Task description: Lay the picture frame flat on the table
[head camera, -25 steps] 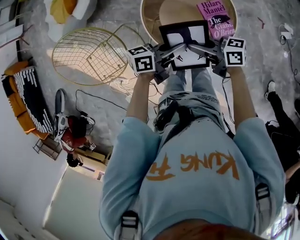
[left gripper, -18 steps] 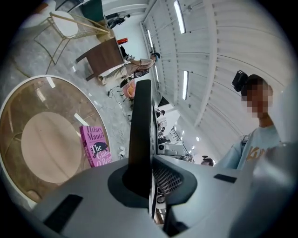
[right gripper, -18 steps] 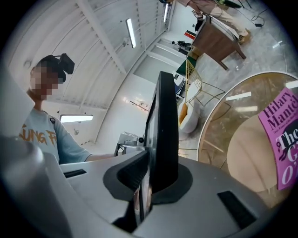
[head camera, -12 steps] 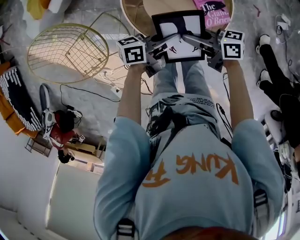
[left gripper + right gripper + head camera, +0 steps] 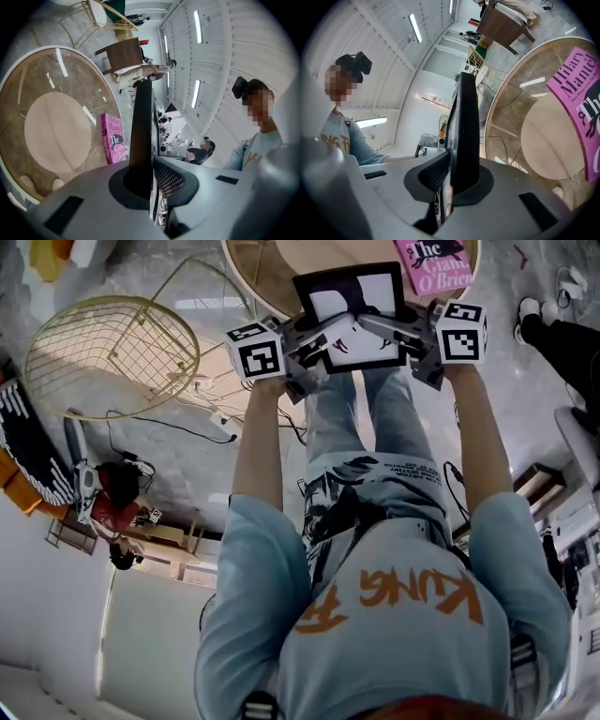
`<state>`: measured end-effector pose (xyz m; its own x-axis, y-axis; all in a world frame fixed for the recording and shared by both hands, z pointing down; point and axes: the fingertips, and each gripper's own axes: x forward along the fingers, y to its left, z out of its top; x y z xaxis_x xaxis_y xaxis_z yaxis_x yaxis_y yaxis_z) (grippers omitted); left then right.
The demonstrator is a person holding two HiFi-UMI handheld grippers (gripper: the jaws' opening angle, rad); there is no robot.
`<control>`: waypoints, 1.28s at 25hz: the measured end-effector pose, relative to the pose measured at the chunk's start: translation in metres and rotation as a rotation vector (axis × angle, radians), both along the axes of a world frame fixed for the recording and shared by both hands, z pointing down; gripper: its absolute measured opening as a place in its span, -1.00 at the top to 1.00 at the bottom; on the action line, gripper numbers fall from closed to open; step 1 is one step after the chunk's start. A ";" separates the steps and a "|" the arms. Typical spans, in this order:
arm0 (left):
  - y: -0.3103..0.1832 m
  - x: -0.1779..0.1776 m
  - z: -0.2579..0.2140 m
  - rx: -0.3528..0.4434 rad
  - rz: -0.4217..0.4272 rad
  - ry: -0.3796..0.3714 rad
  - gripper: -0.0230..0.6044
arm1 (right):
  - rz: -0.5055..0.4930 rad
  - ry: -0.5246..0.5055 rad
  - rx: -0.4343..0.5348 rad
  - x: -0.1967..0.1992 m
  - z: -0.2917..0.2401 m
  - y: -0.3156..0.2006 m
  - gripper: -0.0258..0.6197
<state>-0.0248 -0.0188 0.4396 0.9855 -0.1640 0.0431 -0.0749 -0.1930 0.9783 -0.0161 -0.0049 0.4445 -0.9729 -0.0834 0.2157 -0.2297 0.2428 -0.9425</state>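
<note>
The black picture frame (image 5: 352,310) with a white mat is held by both side edges over the near rim of the round glass table (image 5: 255,277), its face turned toward the head camera. My left gripper (image 5: 323,338) grips its left edge, with the jaws opening slightly. The frame's black edge (image 5: 142,126) still sits between the pads of that gripper (image 5: 147,173). My right gripper (image 5: 389,329) is shut on the right edge. The frame (image 5: 466,126) is seen edge-on in its jaws (image 5: 452,180). Whether the frame's lower edge touches the table is hidden.
A pink book (image 5: 436,263) lies on the table at the far right, also in the gripper views (image 5: 112,143) (image 5: 581,103). A gold wire chair (image 5: 108,357) stands at the left on the floor, with cables beside it. A second person's legs (image 5: 562,334) are at the right.
Both grippers and the frame have shifted slightly up and left in the head view, a little farther over the table. Both still hold the frame.
</note>
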 end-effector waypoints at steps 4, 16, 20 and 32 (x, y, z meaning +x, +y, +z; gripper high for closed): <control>0.003 -0.002 -0.002 -0.013 -0.006 0.004 0.81 | -0.010 0.008 -0.023 -0.001 -0.004 0.002 0.85; 0.008 0.000 0.010 -0.031 -0.036 -0.008 0.81 | -0.038 0.010 -0.028 0.001 0.009 0.008 0.85; 0.017 -0.003 0.008 -0.037 -0.028 -0.019 0.81 | -0.026 0.005 -0.041 -0.001 0.005 0.016 0.85; 0.015 0.008 0.033 -0.030 0.021 -0.022 0.71 | -0.005 0.022 -0.079 0.009 0.026 0.012 0.88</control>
